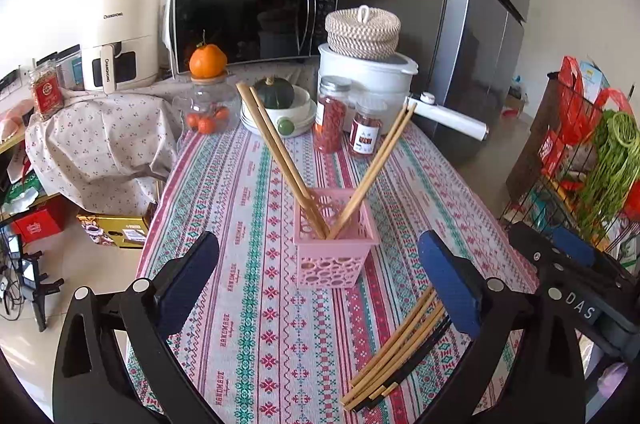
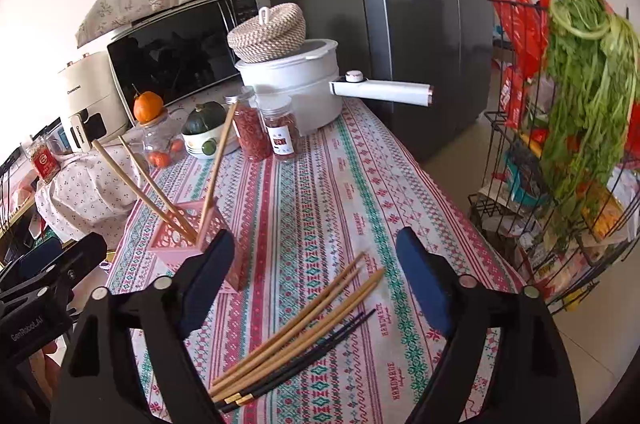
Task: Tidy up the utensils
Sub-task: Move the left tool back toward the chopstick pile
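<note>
A pink perforated holder (image 1: 334, 244) stands on the patterned tablecloth (image 1: 256, 264) with several wooden chopsticks (image 1: 280, 160) leaning out of it in a V. My left gripper (image 1: 318, 270) is open, its blue pads on either side of the holder without touching it. Loose wooden and black chopsticks (image 2: 296, 336) lie in a bundle on the cloth, seen also as the loose chopsticks (image 1: 396, 356) at lower right. My right gripper (image 2: 316, 260) hangs open above that bundle, nothing between its fingers. The holder (image 2: 192, 236) sits just beyond its left finger.
At the table's far end stand two spice jars (image 1: 344, 120), a white pot (image 1: 368, 72) with a woven lid, a bowl with a squash (image 1: 280, 104) and a microwave (image 1: 252, 20). A wire rack with greens (image 2: 560, 152) stands to the right of the table.
</note>
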{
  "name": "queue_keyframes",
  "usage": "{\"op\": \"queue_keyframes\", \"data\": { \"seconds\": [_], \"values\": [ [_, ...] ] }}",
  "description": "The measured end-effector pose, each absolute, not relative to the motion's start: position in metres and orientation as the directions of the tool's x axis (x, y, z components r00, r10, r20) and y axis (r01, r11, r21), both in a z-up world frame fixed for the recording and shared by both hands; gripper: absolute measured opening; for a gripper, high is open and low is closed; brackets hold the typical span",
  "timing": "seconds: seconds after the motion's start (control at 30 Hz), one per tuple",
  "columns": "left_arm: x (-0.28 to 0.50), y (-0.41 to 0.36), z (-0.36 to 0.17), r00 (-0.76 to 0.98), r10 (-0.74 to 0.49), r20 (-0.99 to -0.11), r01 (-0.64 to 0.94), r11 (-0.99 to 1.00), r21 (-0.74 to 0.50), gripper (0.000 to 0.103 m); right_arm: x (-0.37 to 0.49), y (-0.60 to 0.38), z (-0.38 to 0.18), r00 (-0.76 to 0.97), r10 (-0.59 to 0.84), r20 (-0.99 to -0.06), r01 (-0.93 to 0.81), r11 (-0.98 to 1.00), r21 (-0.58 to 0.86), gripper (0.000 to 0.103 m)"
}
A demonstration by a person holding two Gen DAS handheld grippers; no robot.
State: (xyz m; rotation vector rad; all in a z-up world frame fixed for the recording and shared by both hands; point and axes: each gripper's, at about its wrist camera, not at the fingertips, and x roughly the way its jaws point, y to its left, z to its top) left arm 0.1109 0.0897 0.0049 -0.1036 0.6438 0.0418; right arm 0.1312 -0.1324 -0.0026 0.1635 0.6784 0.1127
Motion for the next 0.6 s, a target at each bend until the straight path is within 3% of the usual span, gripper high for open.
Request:
{"op": "queue_keyframes", "data": {
  "seconds": [0.13, 0.37, 0.6],
  "values": [
    [0.114, 0.086, -0.003, 0.776, -0.012, -0.63, -0.059, 0.994, -0.092, 0.096, 0.129, -0.147, -0.011, 0.751, 0.183, -0.634, -0.042, 0.972, 0.23, 0.096],
    [0.123, 0.062, -0.03, 0.699, -0.059, -0.713, 0.004, 0.997, -0.078, 0.096, 0.131, -0.19, -0.03, 0.674, 0.276, -0.685, 0.012, 0.923, 0.384, 0.096],
    [0.138, 0.017, -0.059, 0.581, -0.152, -0.8, 0.138, 0.987, -0.087, 0.096, 0.13, -0.237, -0.019, 0.71, 0.258, -0.655, 0.141, 0.859, 0.491, 0.096]
  ]
}}
